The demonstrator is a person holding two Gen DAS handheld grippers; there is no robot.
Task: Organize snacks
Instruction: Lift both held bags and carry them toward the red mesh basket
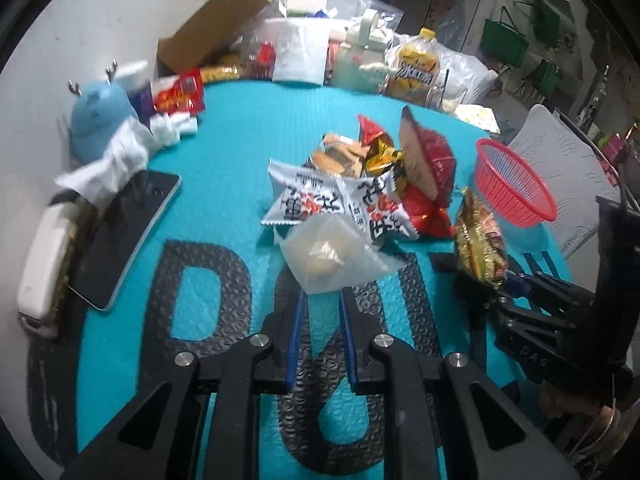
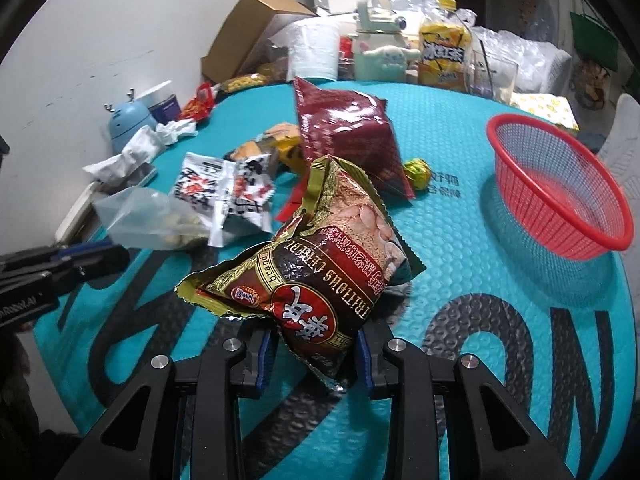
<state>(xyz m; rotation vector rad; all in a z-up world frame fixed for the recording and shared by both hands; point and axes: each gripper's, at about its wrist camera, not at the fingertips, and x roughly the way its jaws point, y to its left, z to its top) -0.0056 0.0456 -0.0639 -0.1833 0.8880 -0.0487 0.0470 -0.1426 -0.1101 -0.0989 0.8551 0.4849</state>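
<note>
My left gripper [image 1: 322, 300] is shut on the lower corner of a clear plastic bag [image 1: 328, 256] of pale round snacks, held just above the teal mat [image 1: 224, 136]. My right gripper [image 2: 312, 356] is shut on a gold and brown cereal packet [image 2: 312, 280], which stands up between its fingers. That packet [image 1: 480, 244] and the right gripper [image 1: 516, 284] also show at the right of the left wrist view. The left gripper [image 2: 92, 252] and its clear bag [image 2: 152, 220] show at the left of the right wrist view. A red mesh basket [image 2: 532, 184] sits empty at the right.
Mid-mat lies a pile of white packets [image 1: 304, 196], a dark red bag [image 1: 432, 160] and small snacks. A phone [image 1: 124, 236], crumpled tissue and a blue round gadget [image 1: 100, 120] line the left. A cardboard box [image 1: 208, 36], bottles and bags crowd the back. A white chair [image 1: 560, 168] stands beyond the basket [image 1: 516, 196].
</note>
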